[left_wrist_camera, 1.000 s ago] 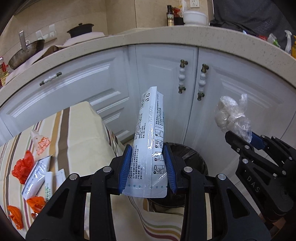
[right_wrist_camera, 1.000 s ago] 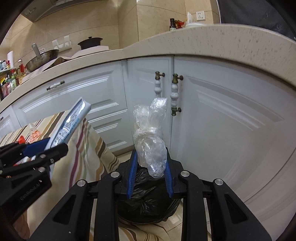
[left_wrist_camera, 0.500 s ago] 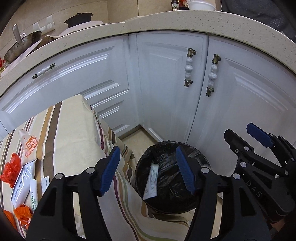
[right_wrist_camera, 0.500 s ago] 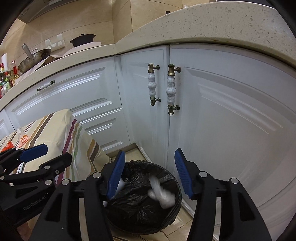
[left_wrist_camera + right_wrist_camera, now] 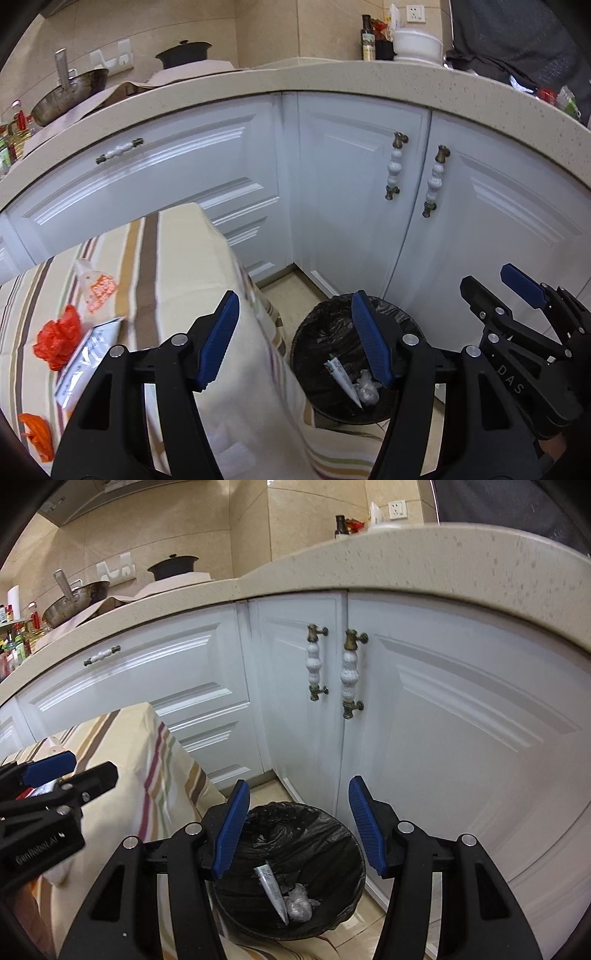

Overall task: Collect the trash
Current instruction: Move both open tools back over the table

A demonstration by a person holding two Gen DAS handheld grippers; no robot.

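My left gripper (image 5: 294, 297) is open and empty, held over the table edge and the black-lined bin (image 5: 321, 328) on the floor. A white printed pouch (image 5: 341, 376) and a wad of clear plastic (image 5: 366, 392) lie inside the bin. To the right, my right gripper (image 5: 487, 275) is also open. In the right wrist view its jaws (image 5: 299, 781) stand apart above the bin (image 5: 295, 814), with the pouch (image 5: 271, 884) and the plastic wad (image 5: 299, 902) below them. Red wrappers (image 5: 59, 339), white packets (image 5: 88, 354) and a small sachet (image 5: 96, 286) lie on the striped tablecloth (image 5: 177, 266).
White cabinet doors with brass and white handles (image 5: 393, 166) stand just behind the bin. The stone counter (image 5: 332, 79) above carries a wok (image 5: 70, 92), a black pot (image 5: 183, 53) and a white bowl (image 5: 417, 46). A person's dark clothing (image 5: 517, 40) shows at the top right.
Both grippers were shut on trash a second ago, the left on the white pouch and the right on the plastic wad. Both opened; the two items dropped into the bin.
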